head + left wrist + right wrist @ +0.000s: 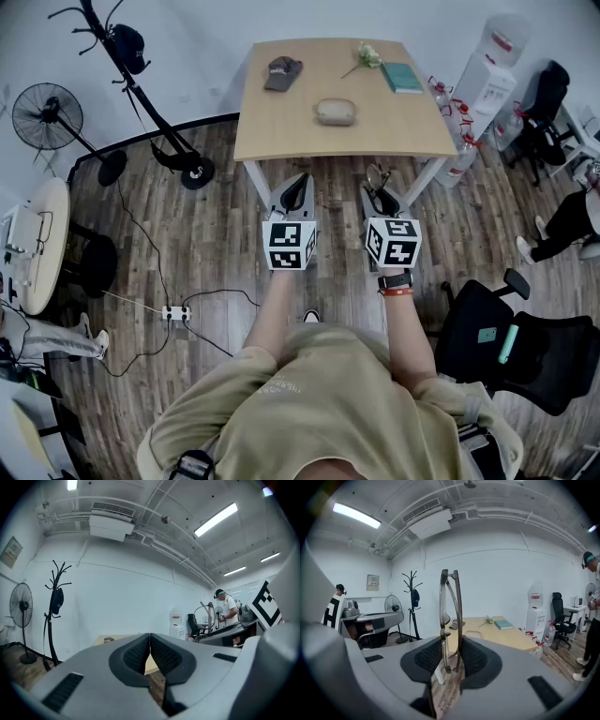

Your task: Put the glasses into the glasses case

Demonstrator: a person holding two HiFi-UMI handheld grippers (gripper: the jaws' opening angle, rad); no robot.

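Glasses (442, 611) upright between right tongs (451, 645)

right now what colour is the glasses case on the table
Beige. The glasses case shows best in the head view.

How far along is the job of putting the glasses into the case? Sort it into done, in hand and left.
Done: the glasses are picked up, clamped in the right gripper. In hand: they are held upright, short of the table; the left gripper is shut, empty. Left: the glasses case lies on the table without them.
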